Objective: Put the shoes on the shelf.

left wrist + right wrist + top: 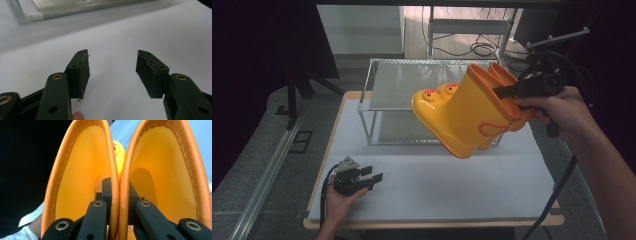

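- The right claw (pixel 117 202) is clamped on the two touching inner walls of a pair of yellow rubber boots (pixel 467 112), one jaw down inside each boot shaft, so both boots hang from a single pinch.
- In the high view the right claw (pixel 517 90) holds the pair in the air, tilted with toes down and to the left, above the white table (pixel 452 185) and in front of the glass-shelved rack (pixel 412 80).
- The toes carry orange-and-red duck faces; orange trim runs round the boot tops.
- The left claw (pixel 372 177) rests low near the table's front left, jaws apart with nothing between them; in the left gripper view its pads (pixel 80 72) hover over bare table.
- Judgement: this looks like the carry step, boots lifted and on their way to the rack.
- The next move likely calls for levelling the soles, clearing the rack's frame, and setting both boots down together before letting go.
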`<move>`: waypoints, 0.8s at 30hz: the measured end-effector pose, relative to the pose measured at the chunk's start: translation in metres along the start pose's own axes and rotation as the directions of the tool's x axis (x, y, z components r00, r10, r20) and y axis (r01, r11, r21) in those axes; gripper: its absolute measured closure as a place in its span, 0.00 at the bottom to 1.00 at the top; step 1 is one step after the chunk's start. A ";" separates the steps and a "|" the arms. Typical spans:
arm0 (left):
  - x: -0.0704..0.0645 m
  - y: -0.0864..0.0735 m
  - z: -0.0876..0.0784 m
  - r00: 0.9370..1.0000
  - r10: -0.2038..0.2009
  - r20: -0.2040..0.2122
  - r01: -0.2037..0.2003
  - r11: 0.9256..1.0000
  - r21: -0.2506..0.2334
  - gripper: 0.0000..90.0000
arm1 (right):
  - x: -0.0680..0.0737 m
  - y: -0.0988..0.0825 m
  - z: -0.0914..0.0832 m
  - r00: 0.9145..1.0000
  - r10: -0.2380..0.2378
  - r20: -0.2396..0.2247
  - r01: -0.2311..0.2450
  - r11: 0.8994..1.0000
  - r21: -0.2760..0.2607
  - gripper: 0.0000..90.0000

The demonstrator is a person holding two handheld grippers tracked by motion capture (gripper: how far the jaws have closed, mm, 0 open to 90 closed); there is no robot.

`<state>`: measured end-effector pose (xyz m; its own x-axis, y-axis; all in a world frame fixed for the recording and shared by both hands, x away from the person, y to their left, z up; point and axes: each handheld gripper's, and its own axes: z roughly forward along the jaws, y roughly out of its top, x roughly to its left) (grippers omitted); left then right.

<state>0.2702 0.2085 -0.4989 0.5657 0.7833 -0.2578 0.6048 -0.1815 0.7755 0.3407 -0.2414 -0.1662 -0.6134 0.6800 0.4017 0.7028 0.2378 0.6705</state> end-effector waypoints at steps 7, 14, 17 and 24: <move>0.001 0.000 0.000 1.000 0.000 0.001 0.000 1.000 0.001 0.49 | -0.010 0.021 0.008 1.000 0.013 0.001 -0.013 1.000 -0.017 0.93; 0.003 -0.001 0.000 1.000 -0.001 0.002 0.001 1.000 0.001 0.49 | -0.025 0.057 0.033 0.999 0.033 0.038 -0.033 0.999 -0.017 0.93; 0.005 -0.001 0.000 1.000 -0.007 0.008 0.007 1.000 0.003 0.49 | -0.033 0.079 0.046 0.997 0.050 0.063 -0.048 0.998 -0.028 0.93; 0.008 -0.002 -0.002 1.000 -0.011 0.007 0.011 1.000 -0.005 0.49 | -0.044 0.110 0.071 0.992 0.086 0.089 -0.081 0.995 -0.056 0.93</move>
<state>0.2724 0.2164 -0.5016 0.5631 0.7808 -0.2707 0.6084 -0.1700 0.7752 0.4710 -0.1959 -0.1541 -0.5161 0.7570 0.4007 0.7288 0.1425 0.6697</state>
